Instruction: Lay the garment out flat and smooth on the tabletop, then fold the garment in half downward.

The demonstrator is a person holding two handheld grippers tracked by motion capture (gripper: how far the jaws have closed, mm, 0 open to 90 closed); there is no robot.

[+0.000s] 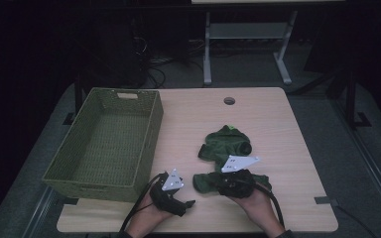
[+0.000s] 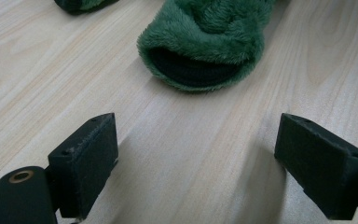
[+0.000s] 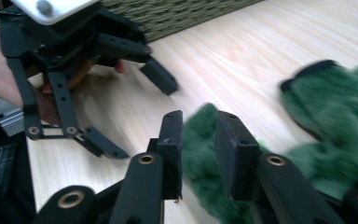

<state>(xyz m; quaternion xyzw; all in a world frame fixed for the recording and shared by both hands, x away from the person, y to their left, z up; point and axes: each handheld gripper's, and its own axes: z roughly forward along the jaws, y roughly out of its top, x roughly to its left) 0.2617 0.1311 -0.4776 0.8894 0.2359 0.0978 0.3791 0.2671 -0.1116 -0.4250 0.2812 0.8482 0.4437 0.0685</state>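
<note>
Two fuzzy green socks lie on the wooden table. The far sock is bunched up mid-table. The near sock lies flat, and its dark opening faces my left gripper, which stands wide open just above the table with nothing between its pads. My right gripper is at the near sock's other end. Its pads are nearly together, with green pile showing in the narrow gap between them. In the high view the left gripper and right gripper sit side by side near the front edge.
A green woven basket with nothing in it stands on the table's left half, close beside the left hand. A round cable hole is near the far edge. Beyond the table are dark floor, cables and a metal stand.
</note>
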